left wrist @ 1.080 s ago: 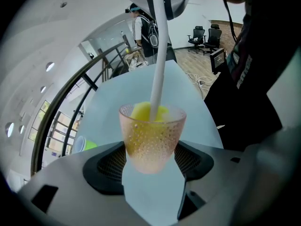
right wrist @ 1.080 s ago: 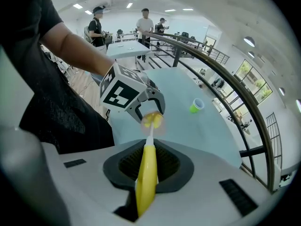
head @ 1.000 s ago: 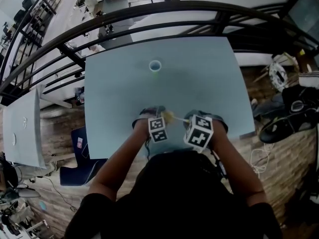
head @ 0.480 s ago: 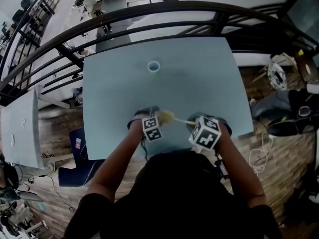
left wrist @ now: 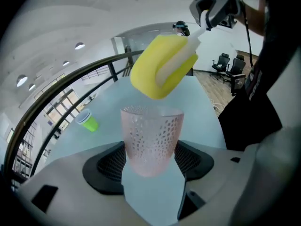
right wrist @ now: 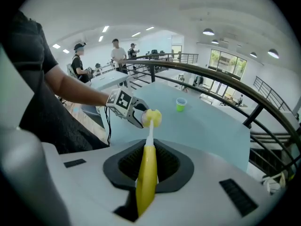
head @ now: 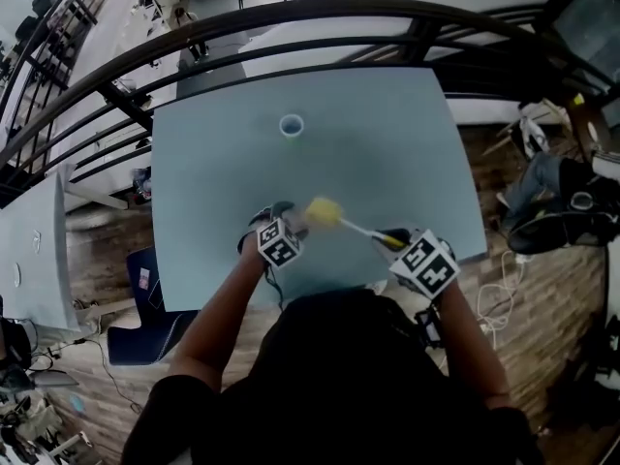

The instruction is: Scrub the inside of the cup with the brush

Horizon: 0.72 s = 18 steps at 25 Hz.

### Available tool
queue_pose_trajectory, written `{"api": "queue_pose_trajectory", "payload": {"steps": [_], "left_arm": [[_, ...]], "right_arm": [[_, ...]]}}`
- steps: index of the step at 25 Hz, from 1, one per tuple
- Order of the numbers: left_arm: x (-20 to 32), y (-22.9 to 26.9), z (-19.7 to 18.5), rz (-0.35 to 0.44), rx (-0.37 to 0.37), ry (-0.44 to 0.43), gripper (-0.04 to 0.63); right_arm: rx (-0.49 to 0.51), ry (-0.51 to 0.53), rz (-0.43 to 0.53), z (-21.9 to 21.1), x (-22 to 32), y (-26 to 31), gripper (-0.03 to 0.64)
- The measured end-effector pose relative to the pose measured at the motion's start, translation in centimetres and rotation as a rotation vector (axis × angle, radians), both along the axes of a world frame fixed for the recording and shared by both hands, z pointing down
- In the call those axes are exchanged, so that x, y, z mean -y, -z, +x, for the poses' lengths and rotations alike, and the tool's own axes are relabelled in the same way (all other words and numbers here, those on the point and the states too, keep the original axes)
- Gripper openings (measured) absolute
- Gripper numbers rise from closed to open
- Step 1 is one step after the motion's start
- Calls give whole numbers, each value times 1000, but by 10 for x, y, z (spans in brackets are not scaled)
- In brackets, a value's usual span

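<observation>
My left gripper [left wrist: 151, 158] is shut on a pink translucent dotted cup [left wrist: 151, 138], held upright by its lower part. Just above the cup's mouth, outside it, hangs the brush's yellow sponge head [left wrist: 162, 68]. The brush's yellow handle [right wrist: 146, 173] lies in my right gripper [right wrist: 148, 166], which is shut on it, and its white stem runs out to the sponge head [right wrist: 152, 118] beside the left gripper [right wrist: 124, 105]. In the head view the left gripper [head: 283, 223] and right gripper [head: 395, 240] are near the table's front edge, the sponge head [head: 323, 211] between them.
A small green cup [head: 291, 125] stands alone at the far middle of the pale blue table [head: 387, 143]. A black curved railing [head: 291, 17] runs behind the table. Several people [right wrist: 115, 51] stand far off by other tables. Bags and cables [head: 562, 211] lie on the floor at the right.
The two grippers have drawn apart, the right one going right, the left one left. Both have rolled. The sponge head now sits out ahead of the left gripper, over the cup.
</observation>
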<state>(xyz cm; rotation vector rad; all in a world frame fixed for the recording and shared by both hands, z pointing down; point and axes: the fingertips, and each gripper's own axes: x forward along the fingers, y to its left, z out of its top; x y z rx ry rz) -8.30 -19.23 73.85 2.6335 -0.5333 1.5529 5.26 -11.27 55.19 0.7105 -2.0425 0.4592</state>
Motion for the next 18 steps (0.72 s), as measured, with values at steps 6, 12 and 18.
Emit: {"api": "queue_pose_trajectory", "payload": {"steps": [6,12,18], "left_arm": [[12,-11,3,-7,-116,87,339],[26,-38,6,-39,-205,174,339],[37,-58,15,-36,-240,199,339]], "right_arm": [[81,-138,24,12,-4,-5,41],[92,-201,28,20,-13,-14,41],[158,-315,52,30,-16,-15,41]]}}
